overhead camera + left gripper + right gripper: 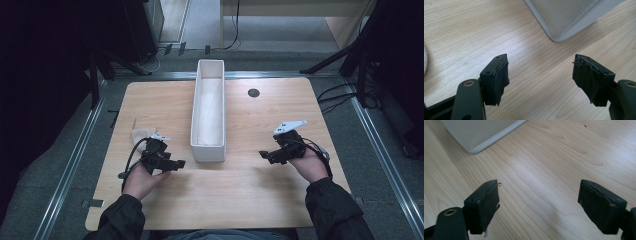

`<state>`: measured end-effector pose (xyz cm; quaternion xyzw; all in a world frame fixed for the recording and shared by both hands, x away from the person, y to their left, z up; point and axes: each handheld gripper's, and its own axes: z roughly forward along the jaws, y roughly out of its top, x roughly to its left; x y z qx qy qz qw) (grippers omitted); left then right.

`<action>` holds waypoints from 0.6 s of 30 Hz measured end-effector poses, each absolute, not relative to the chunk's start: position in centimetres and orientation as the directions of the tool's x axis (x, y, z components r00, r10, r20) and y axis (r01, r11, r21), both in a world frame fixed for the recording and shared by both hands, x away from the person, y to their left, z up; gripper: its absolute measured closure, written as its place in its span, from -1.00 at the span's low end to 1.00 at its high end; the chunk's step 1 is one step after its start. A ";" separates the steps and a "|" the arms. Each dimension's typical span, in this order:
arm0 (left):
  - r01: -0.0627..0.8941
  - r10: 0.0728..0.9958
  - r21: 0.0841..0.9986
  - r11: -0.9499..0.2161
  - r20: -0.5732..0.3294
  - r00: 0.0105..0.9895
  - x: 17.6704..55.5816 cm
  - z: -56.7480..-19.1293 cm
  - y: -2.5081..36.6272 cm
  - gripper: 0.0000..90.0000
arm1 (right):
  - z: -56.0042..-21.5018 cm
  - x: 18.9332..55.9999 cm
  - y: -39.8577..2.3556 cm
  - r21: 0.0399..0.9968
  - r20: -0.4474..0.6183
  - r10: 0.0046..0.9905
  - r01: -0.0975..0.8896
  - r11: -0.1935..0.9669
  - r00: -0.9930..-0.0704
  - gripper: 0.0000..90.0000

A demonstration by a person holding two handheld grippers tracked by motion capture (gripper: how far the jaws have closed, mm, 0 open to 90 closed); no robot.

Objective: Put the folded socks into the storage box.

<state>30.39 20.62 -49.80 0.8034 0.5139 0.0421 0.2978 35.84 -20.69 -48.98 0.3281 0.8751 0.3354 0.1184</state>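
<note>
The left tongs are held low over the light wood-grain table at the lower left of the high view, jaws standing wide apart with nothing between them; the right tongs, at the lower right, are likewise spread wide and empty. Between them, at the centre of the frame, the long white rectangular plastic tray lies lengthwise, its near end roughly level with both tongs; nothing can be made out inside it. A small crumpled beige cloth lies just beyond the left hand, at the middle left, well apart from the tray; it is judged the likeliest item to be handled. The risks are judged as follows: the cloth is soft and shapeless, so a shallow pinch could catch only a fold and let it slip free in transit; the tray appears light, smooth-walled and unsecured, so a nudge against its rounded corner could slide or skew it on the table. The rubbery pads in the left gripper view are frayed and peeling at the edges, which may weaken the grip. The table surface is matt and smooth.
</note>
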 end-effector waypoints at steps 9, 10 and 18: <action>0.816 0.867 0.515 -0.262 -0.246 0.434 31.1 -49.2 20.6 -0.43 | -49.2 36.0 -20.6 0.655 -0.002 0.647 0.488 0.577 -0.762 -0.58; 0.821 0.870 0.505 -0.267 -0.240 0.431 31.2 -49.0 20.6 -0.43 | -49.3 36.1 -20.5 0.655 -0.003 0.649 0.489 0.576 -0.761 -0.58; 0.832 0.880 0.498 -0.245 -0.245 0.406 31.7 -48.5 20.9 -0.43 | -49.4 36.3 -20.4 0.653 -0.005 0.645 0.486 0.581 -0.764 -0.58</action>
